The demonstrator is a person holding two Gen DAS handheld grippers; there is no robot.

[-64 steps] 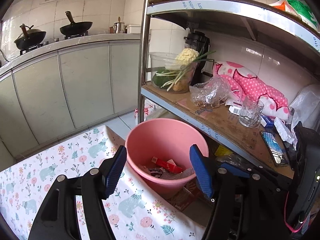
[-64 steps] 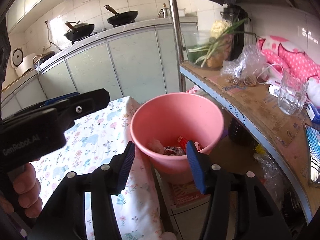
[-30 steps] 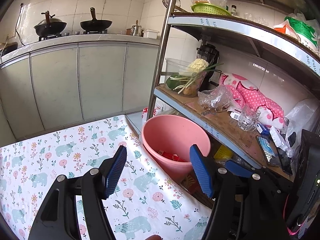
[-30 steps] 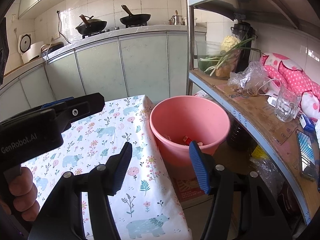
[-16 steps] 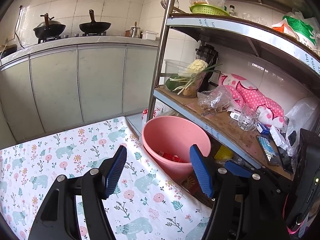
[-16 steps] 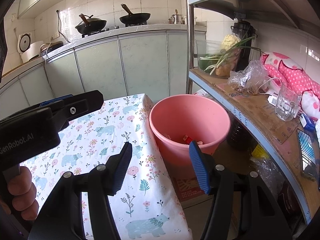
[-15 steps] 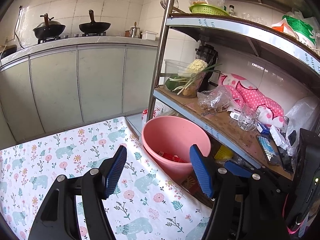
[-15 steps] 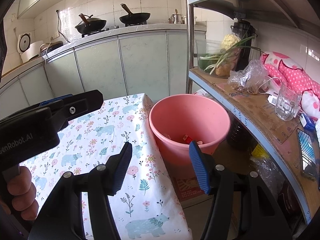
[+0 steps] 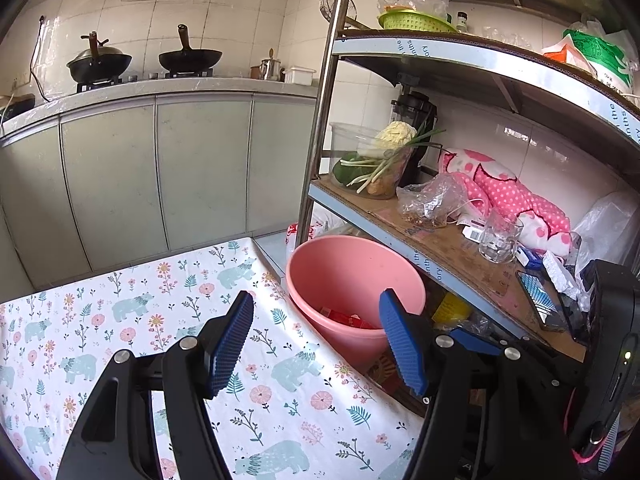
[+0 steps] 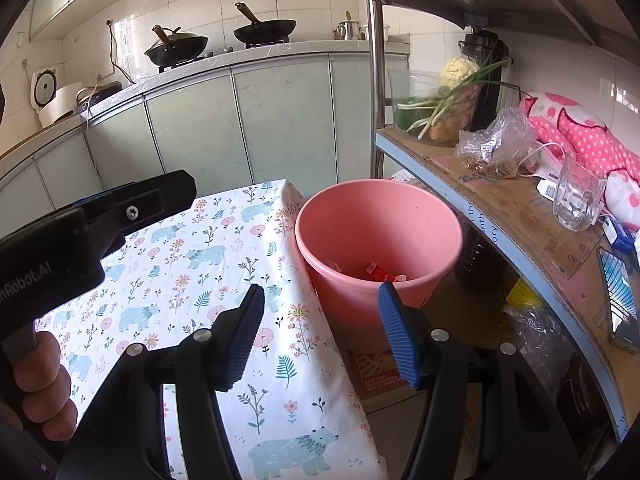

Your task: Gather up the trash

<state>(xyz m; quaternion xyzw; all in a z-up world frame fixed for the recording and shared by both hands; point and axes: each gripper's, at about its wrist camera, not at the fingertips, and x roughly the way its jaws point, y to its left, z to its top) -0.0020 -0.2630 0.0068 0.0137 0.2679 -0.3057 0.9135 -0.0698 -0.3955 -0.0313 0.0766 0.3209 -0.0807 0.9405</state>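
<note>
A pink plastic bucket [image 9: 352,268] [image 10: 376,220] stands on the floor beside the table's far right corner, with red wrappers [image 9: 346,317] [image 10: 380,272] and other scraps at its bottom. My left gripper [image 9: 316,344] hangs open over the floral tablecloth [image 9: 120,320], nothing between its blue pads. My right gripper [image 10: 320,336] is open too and empty, above the table's right edge, short of the bucket. In the right wrist view the left gripper's black body [image 10: 92,220] shows at the left, held by a hand [image 10: 44,388].
A metal shelf rack [image 9: 460,248] stands right of the bucket with a glass [image 9: 498,240], plastic bag, vegetables, pink dotted cloth and a phone [image 9: 540,300]. Its steel post [image 9: 320,120] rises behind the bucket. Grey cabinets [image 9: 160,176] with woks lie beyond. A cardboard box [image 10: 372,368] sits under the bucket.
Both grippers have pulled back from over the bucket to above the table, so the bucket looks smaller and farther. In the last half second nothing has moved.
</note>
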